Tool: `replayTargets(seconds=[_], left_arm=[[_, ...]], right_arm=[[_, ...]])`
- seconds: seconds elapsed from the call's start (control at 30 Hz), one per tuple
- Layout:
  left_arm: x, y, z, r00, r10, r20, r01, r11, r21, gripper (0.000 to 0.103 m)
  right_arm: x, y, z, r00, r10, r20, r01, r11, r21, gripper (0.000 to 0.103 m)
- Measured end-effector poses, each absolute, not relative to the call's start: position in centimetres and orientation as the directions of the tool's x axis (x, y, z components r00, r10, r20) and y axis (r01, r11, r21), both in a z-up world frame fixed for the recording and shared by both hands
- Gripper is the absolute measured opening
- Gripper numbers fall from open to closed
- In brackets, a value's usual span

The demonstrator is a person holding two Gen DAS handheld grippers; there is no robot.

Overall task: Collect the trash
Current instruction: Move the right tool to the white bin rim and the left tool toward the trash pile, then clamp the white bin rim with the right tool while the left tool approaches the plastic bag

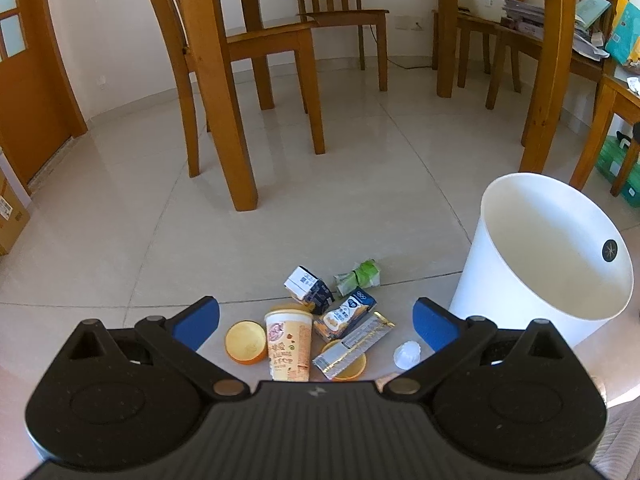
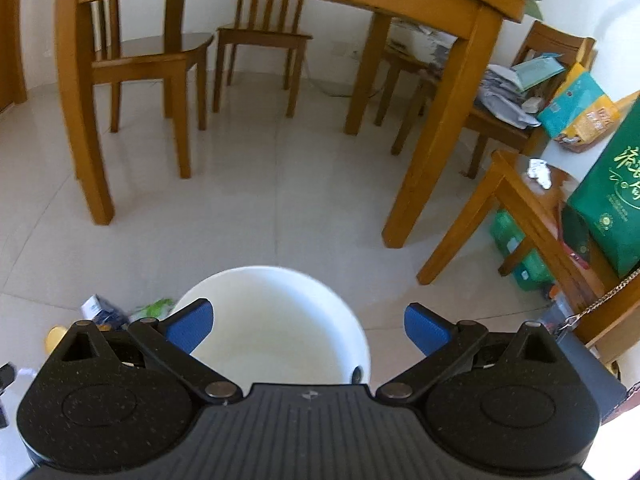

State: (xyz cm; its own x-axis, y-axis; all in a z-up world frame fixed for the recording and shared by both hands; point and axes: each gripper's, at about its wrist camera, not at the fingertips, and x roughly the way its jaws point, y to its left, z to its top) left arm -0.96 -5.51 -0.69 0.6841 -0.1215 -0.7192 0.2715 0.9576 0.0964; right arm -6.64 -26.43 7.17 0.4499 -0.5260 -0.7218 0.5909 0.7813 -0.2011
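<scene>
A heap of trash lies on the floor tiles in the left wrist view: an upright paper cup [image 1: 289, 346], an orange lid [image 1: 245, 341], a silver wrapper [image 1: 352, 342], a blue snack pouch [image 1: 345, 316], a dark blue carton [image 1: 309, 289], a crumpled green packet [image 1: 359, 277] and a small clear plastic cup [image 1: 407, 354]. My left gripper [image 1: 316, 322] hangs open above the heap, holding nothing. The white bin [image 1: 560, 248] stands right of the trash. My right gripper [image 2: 308, 328] is open and empty over the bin [image 2: 248, 288], whose inside looks bare.
A wooden table [image 1: 236, 128] and chairs [image 1: 280, 44] stand behind the trash. At the right, chairs hold stacked papers [image 2: 500, 92] and a green bag [image 2: 612, 204]. A wooden door [image 1: 24, 80] and a cardboard box [image 1: 10, 212] are at the left.
</scene>
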Motion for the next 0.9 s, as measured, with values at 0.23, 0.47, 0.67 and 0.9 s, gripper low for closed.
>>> replayTargets(seconds=[0.23,0.47,0.67,0.9], left_arm=[[-0.5,-5.9,-2.3,0.659,-0.12,-0.742,0.281,0.955,0.095,0.102],[0.0,-6.5,-4.4,0.63,-0.105,-0.77,0.284,0.953,0.102,0.102],[-0.3,-7.2,-5.8,0.604,-0.114,-0.789,0.314,0.944,0.103,0.102],[-0.7,-7.1,-6.7,0.589,-0.118,-0.799,0.32,0.942,0.097,0.102]], right_arm=[[-6.7,-32.2,3.2,0.367,-0.445,-0.817,0.7,0.711,-0.073,0.103],[-7.0,-35.8,-1.6,0.29,-0.369,-0.883,0.746,0.666,-0.033,0.103],[-6.4,-37.9,-5.3,0.164,-0.365,-0.917,0.768,0.631,-0.113,0.083],[-6.1,-39.5,-8.6,0.137,-0.315,-0.939,0.782,0.617,-0.093,0.054]])
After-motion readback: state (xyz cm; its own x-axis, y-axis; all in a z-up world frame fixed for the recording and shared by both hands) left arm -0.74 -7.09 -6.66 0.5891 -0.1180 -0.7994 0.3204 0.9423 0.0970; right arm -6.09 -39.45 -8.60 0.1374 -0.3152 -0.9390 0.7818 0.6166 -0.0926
